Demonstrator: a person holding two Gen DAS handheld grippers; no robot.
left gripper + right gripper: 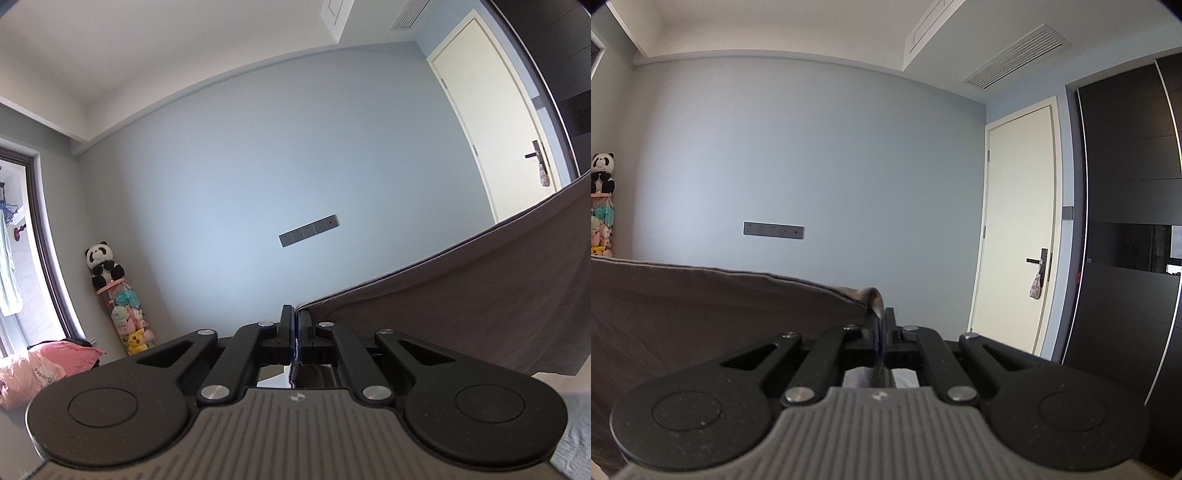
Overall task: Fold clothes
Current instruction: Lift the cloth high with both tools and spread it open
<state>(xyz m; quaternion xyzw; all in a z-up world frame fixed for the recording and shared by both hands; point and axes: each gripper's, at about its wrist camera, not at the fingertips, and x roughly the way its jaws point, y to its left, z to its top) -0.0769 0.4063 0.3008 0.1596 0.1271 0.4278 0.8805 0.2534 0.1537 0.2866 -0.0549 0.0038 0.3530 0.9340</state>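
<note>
A dark grey-brown garment (pixel 480 295) hangs stretched in the air between my two grippers. My left gripper (pixel 295 317) is shut on one top corner of it; the cloth runs off to the right and hangs down. In the right wrist view the same garment (pixel 701 317) spreads to the left, and my right gripper (pixel 882 317) is shut on its other top corner, with a small fold of cloth sticking up above the fingers. Both grippers are raised and point toward the blue-grey wall. The garment's lower part is out of view.
A blue-grey wall (pixel 258 166) with a switch panel (pixel 309 230) faces me. A white door (pixel 1015 240) and a dark wardrobe (pixel 1126 221) stand at the right. A panda plush (pixel 102 266) tops a tube of soft toys; pink bedding (pixel 44 369) lies at the left.
</note>
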